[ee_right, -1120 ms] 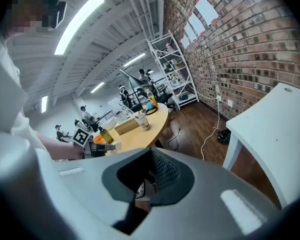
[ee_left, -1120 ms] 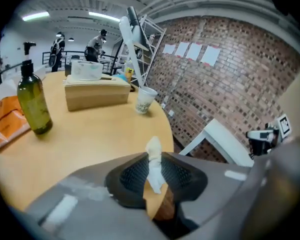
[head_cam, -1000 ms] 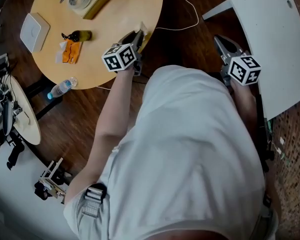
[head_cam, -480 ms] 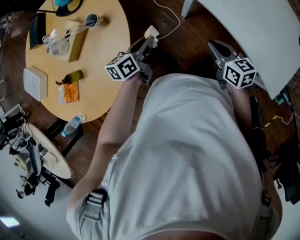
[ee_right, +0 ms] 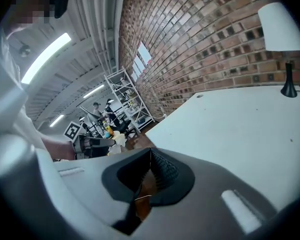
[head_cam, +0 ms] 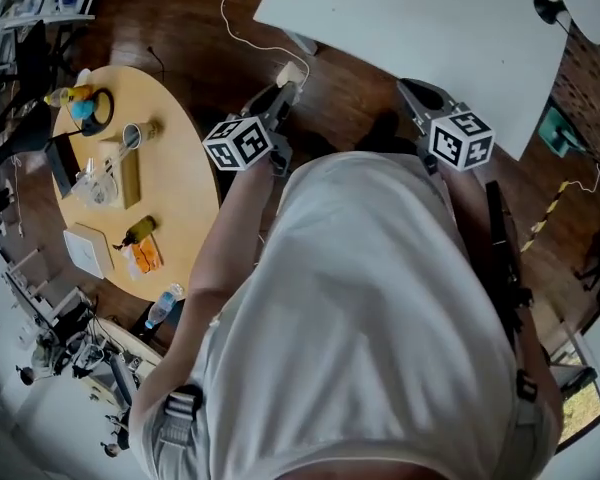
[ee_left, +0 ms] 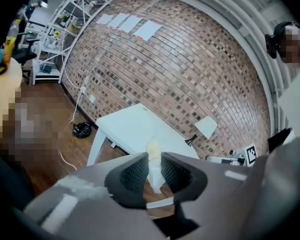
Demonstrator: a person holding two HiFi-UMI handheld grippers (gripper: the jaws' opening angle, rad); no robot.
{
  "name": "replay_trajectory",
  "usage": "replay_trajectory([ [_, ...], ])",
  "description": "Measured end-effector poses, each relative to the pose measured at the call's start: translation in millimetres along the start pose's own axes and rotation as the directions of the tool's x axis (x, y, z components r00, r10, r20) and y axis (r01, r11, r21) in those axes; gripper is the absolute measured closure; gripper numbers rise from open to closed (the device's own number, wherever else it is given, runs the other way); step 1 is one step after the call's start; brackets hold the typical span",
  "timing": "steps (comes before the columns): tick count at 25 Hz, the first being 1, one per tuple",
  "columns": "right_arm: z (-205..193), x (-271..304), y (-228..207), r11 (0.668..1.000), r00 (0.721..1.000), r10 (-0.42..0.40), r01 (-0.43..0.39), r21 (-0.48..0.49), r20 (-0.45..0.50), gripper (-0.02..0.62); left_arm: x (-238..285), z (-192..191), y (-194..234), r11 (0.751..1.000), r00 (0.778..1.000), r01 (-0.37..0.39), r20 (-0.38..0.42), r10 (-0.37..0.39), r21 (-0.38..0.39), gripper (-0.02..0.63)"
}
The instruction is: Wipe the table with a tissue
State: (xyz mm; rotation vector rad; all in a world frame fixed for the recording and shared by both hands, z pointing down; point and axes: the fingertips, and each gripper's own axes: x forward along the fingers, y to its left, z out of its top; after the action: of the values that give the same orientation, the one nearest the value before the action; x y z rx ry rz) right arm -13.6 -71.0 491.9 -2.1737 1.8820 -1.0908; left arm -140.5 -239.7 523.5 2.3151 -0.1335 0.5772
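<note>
My left gripper [ee_left: 154, 170] pinches the tissue [ee_left: 153, 154] between its fingers [ee_left: 135, 175], facing the white worktop [ee_left: 130, 128]. My right gripper [ee_right: 150, 153] is closed and empty. Wiping hasn't begun, I judge; next I press the tissue down flat.

Tissue [ee_left: 152, 146]: soft crumpled white paper, matt. Left gripper [ee_left: 154, 158]: smooth matt grey plastic body, with pads [ee_left: 136, 173] that are black, rubbery-looking and finely ribbed. Right gripper [ee_right: 150, 151]: same plastic, same ribbed black pads. White table [head_cam: 420, 28]: smooth, matt top. Round table [head_cam: 180, 198]: pale wood, smooth, low sheen. Floor [head_cam: 180, 18]: dark wood boards, slightly glossy. Wall [ee_left: 180, 59]: rough bare brick. Shirt [head_cam: 380, 318]: light cloth, matt, softly creased.
</note>
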Motion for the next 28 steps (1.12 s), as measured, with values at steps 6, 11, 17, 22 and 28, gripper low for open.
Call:
replay_trajectory([
  [6, 14, -42, -58, 0.997, 0.995, -0.069, 0.066, 0.037, 0.076, 0.586, 62, 18, -40, 0.992, 0.999, 0.026, -0.036, -0.022, 0.124, 0.523],
  [11, 31, -63, -93, 0.996, 0.991, -0.08, 0.077, 0.037, 0.107, 0.586, 89, 41, -60, 0.972, 1.0, -0.011, -0.025, 0.018, 0.234, 0.523],
  [17, 35, -87, -126, 0.987, 0.978, -0.156, 0.149, 0.059, 0.14, 0.586, 122, 37, -68, 0.957, 0.995, 0.008, -0.101, 0.022, 0.29, 0.522],
  [22, 39, -90, -137, 0.979, 0.968, -0.192, 0.177, 0.102, 0.161, 0.586, 137, 36, -71, 0.934, 0.987, 0.04, -0.16, 0.019, 0.355, 0.522],
  [28, 46, -72, -141, 0.962, 0.959, -0.25, 0.23, 0.147, 0.137, 0.586, 166, 30, -48, 0.914, 0.963, 0.113, -0.269, -0.004, 0.39, 0.522],
])
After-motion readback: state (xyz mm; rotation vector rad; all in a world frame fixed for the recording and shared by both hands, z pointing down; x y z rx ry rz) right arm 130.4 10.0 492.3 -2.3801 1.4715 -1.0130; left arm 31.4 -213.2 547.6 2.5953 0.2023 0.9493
